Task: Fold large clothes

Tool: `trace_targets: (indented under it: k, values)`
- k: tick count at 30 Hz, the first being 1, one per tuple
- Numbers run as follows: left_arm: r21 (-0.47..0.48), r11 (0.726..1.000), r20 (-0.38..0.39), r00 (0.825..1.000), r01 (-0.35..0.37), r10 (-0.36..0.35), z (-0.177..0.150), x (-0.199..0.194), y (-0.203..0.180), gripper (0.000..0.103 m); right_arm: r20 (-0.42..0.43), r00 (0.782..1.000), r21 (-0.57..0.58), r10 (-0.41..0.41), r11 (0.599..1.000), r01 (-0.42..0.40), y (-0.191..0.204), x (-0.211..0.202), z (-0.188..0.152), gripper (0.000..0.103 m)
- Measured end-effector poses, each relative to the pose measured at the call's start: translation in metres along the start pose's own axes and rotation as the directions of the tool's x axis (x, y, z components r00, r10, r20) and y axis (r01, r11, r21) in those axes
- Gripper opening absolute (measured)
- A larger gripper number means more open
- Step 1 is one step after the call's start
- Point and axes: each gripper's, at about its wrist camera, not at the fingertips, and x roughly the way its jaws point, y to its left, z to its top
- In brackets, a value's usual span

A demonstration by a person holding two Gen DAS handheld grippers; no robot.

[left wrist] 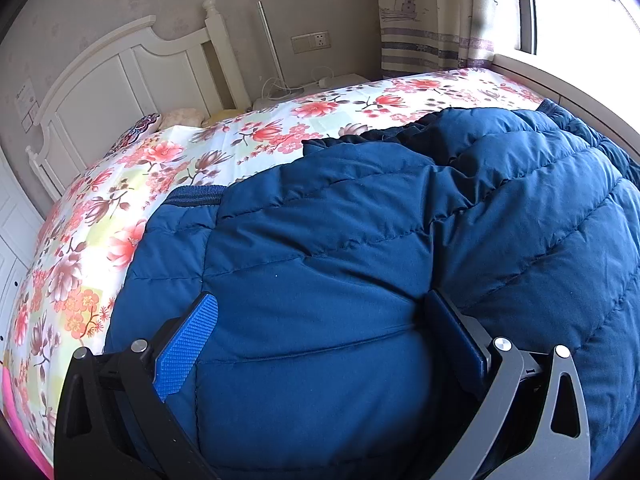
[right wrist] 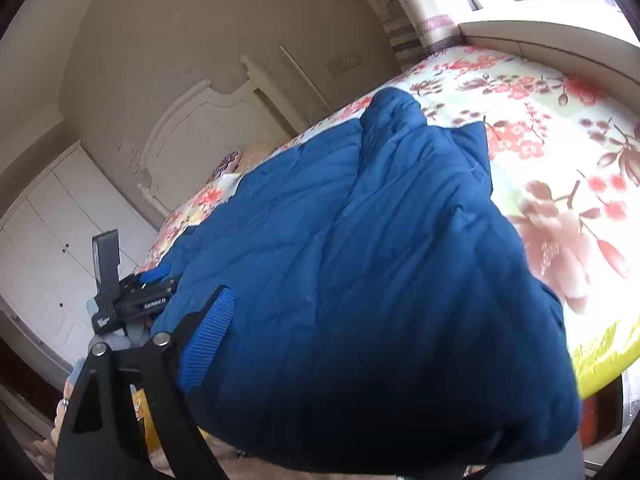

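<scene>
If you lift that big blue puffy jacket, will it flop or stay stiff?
Probably floppy: the blue puffer jacket creases and sags over the floral bedsheet. Likely light for its bulk, since the quilted panels look puffy. The smooth fabric may slip.

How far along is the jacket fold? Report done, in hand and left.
Done: the blue puffer jacket lies on the floral bedsheet with a sleeve folded over its body. In hand: the left gripper straddles a bulge of padding, jaws wide; the right gripper's grip is hidden by fabric. Left: folding the bulky body compactly.
</scene>
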Motion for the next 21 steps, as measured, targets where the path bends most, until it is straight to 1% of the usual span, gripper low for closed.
trace_targets:
  k: [2, 3, 5, 7, 9, 11, 12, 13, 14, 15, 16, 18, 20, 21]
  values:
    - [-0.003, 1.000, -0.020, 1.000, -0.016, 0.016, 0.003, 0.002, 0.000, 0.099, 0.070, 0.998, -0.072, -0.009, 0.997, 0.014, 0.010, -0.005, 0.006, 0.042]
    - [-0.004, 1.000, -0.034, 0.999, -0.016, 0.016, 0.006, 0.002, 0.000, 0.099, 0.102, 0.995, -0.103, -0.011, 0.994, 0.022, 0.017, -0.009, 0.006, 0.039]
    - [-0.026, 1.000, -0.052, 0.999, -0.003, 0.002, 0.016, 0.000, 0.001, 0.099, 0.150, 0.989, -0.156, -0.009, 0.987, 0.033, 0.027, -0.019, 0.004, 0.038]
    - [-0.069, 0.997, -0.029, 0.999, 0.026, -0.028, 0.028, -0.008, 0.003, 0.099, 0.188, 0.982, -0.198, 0.000, 0.980, 0.038, 0.032, -0.027, 0.003, 0.036]
    - [-0.107, 0.993, 0.001, 0.999, 0.039, -0.040, 0.044, -0.016, -0.001, 0.099, 0.204, 0.979, -0.181, 0.011, 0.983, 0.027, 0.027, -0.032, 0.006, 0.035]
    - [-0.115, 0.991, 0.020, 0.998, 0.061, -0.059, 0.059, -0.020, -0.013, 0.099, 0.217, 0.976, -0.168, 0.007, 0.985, 0.030, 0.023, -0.036, 0.009, 0.035]
    - [-0.099, 0.994, 0.016, 0.999, 0.049, -0.047, 0.065, -0.019, -0.025, 0.099, 0.230, 0.973, -0.165, 0.007, 0.986, 0.032, 0.021, -0.040, 0.011, 0.035]
    - [-0.079, 0.997, -0.002, 1.000, 0.020, -0.021, 0.067, -0.016, -0.034, 0.099, 0.243, 0.970, -0.165, 0.004, 0.986, 0.037, 0.019, -0.045, 0.011, 0.034]
    - [-0.041, 0.999, -0.052, 0.999, -0.004, 0.002, 0.067, -0.007, -0.052, 0.099, 0.252, 0.968, -0.168, 0.000, 0.985, 0.044, 0.018, -0.049, 0.012, 0.034]
    - [-0.018, 1.000, -0.080, 0.997, 0.011, -0.012, 0.064, -0.001, -0.063, 0.099, 0.256, 0.967, -0.175, -0.008, 0.983, 0.054, 0.018, -0.053, 0.012, 0.034]
    - [0.020, 0.999, -0.087, 0.996, 0.034, -0.032, 0.057, 0.001, -0.079, 0.099, 0.257, 0.966, -0.177, -0.014, 0.982, 0.062, 0.017, -0.055, 0.014, 0.034]
    - [0.055, 0.998, -0.040, 0.999, 0.017, -0.015, 0.048, -0.007, -0.090, 0.098, 0.254, 0.967, -0.176, -0.025, 0.982, 0.071, 0.012, -0.059, 0.015, 0.035]
    - [0.016, 0.999, 0.016, 0.999, 0.042, -0.043, 0.041, -0.029, -0.082, 0.098, 0.246, 0.969, -0.172, -0.036, 0.982, 0.080, 0.012, -0.059, 0.016, 0.035]
    - [-0.021, 0.998, 0.051, 0.997, 0.057, -0.056, 0.034, -0.043, -0.072, 0.098, 0.244, 0.969, -0.175, -0.043, 0.981, 0.087, 0.014, -0.058, 0.018, 0.035]
